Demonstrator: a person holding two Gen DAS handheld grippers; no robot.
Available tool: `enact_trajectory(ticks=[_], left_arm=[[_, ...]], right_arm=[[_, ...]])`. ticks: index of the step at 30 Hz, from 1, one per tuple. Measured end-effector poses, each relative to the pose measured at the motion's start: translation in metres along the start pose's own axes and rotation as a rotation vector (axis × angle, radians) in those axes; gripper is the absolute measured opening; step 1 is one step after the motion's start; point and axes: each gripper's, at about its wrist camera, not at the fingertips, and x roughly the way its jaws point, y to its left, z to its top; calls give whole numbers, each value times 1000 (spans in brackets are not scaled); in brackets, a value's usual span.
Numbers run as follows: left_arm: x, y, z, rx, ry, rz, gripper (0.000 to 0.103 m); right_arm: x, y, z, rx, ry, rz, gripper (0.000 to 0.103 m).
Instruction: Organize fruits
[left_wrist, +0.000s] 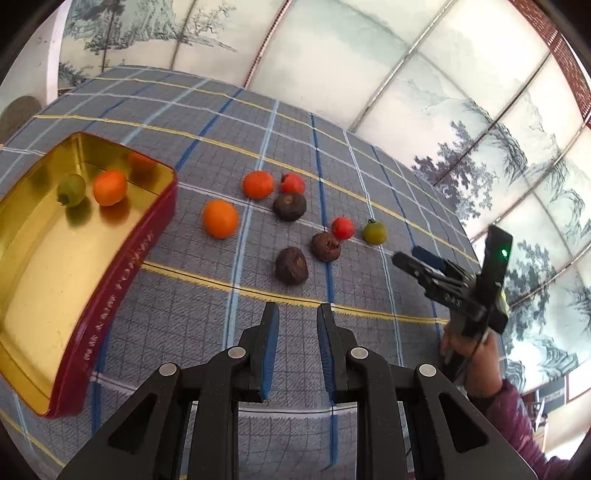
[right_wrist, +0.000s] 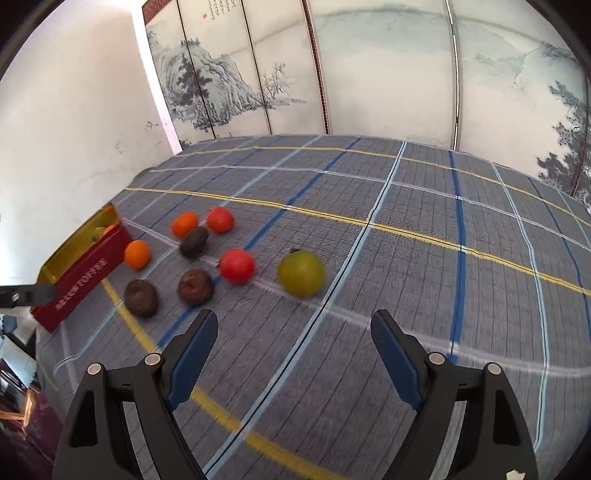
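A red tin with a gold inside (left_wrist: 44, 236) stands at the left and holds a green fruit (left_wrist: 72, 190) and an orange fruit (left_wrist: 110, 187). Several loose fruits lie on the plaid cloth: orange ones (left_wrist: 220, 218), red ones (left_wrist: 342, 228), dark brown ones (left_wrist: 291, 266) and a green one (left_wrist: 374, 232). My left gripper (left_wrist: 297, 315) is empty, its jaws a small gap apart, just short of the brown fruit. My right gripper (right_wrist: 295, 325) is open and empty, right before the green fruit (right_wrist: 301, 273). It also shows in the left wrist view (left_wrist: 413, 258).
The plaid cloth (right_wrist: 406, 240) covers the whole table. A painted folding screen (right_wrist: 369, 74) stands behind the far edge. The tin (right_wrist: 81, 273) sits at the table's left edge in the right wrist view.
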Motion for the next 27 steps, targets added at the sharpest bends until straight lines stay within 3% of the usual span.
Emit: enact_trajectory(ticks=[6, 10, 12, 13, 16, 17, 25, 27], left_arm=[[42, -5, 20, 33, 48, -62, 30], [77, -13, 30, 131, 98, 26, 30], [83, -19, 33, 193, 66, 68, 31], [85, -23, 35, 223, 55, 94, 34], [97, -26, 41, 258, 69, 140, 58], [101, -25, 42, 259, 71, 156, 60], [119, -22, 35, 278, 88, 147, 59], [119, -25, 33, 307, 72, 170, 47]], right_arm=[[11, -8, -2, 53, 5, 15, 83], [5, -20, -4, 114, -27, 47, 83], [5, -23, -3, 129, -30, 54, 83], [4, -22, -3, 128, -34, 57, 83], [3, -20, -3, 117, -38, 60, 83], [3, -20, -3, 117, -35, 58, 83], [3, -22, -3, 129, -37, 52, 88], [3, -23, -2, 133, -37, 50, 88]])
